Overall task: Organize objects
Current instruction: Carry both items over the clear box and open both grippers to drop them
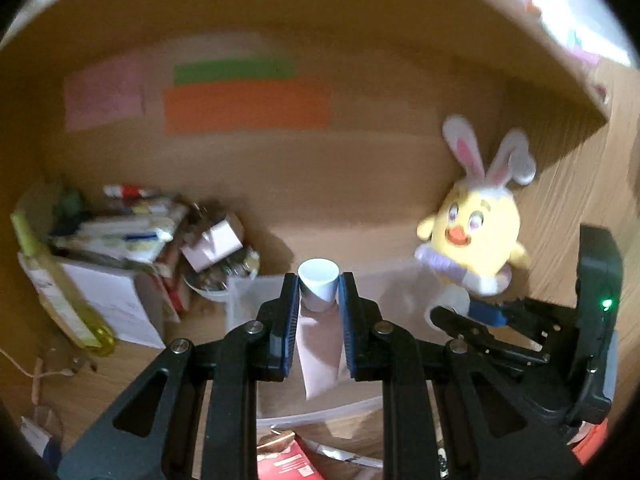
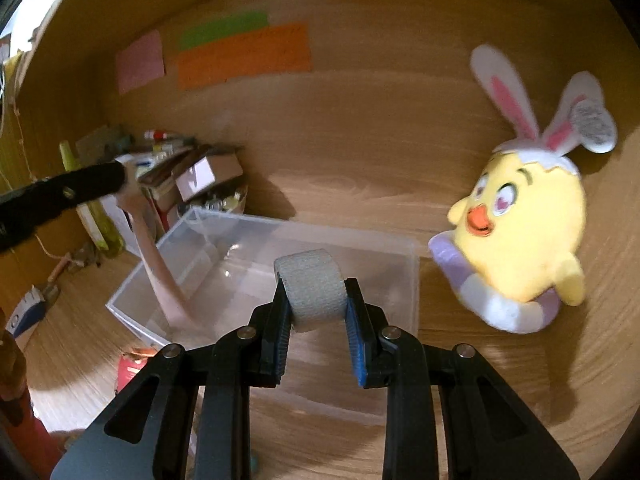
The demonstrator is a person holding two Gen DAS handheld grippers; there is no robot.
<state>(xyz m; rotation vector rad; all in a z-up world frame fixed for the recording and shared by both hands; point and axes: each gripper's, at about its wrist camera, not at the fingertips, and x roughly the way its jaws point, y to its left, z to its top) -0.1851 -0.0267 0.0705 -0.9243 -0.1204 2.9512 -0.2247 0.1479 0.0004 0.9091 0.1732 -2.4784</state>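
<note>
In the left wrist view the jaws of the left gripper (image 1: 319, 288) are clamped on a white cylindrical tube end (image 1: 318, 284) from which a pale pink strip (image 1: 320, 356) hangs down between the fingers; it may be a rolled band or a long-handled item, the blur leaves that unsure. The gripper tilts down over the clear plastic bin (image 1: 248, 296), which suggests the strip is being carried there. Left of it sits a pile of boxes and papers (image 1: 132, 248); to the right the yellow chick plush (image 1: 476, 236) with rabbit ears leans against the wooden wall, and the right gripper (image 1: 476, 314) shows beside it.

In the right wrist view the jaws of the right gripper hold a roll of beige bandage (image 2: 314, 290) by its flat sides, keeping it from unrolling. It hangs above the bin's (image 2: 412, 280) open interior, angled downward, well placed for a drop. The left gripper's black finger (image 2: 72, 192) reaches in from the left, its pink strip (image 2: 156, 264) trailing into the bin on the desk (image 2: 460, 380).
</note>
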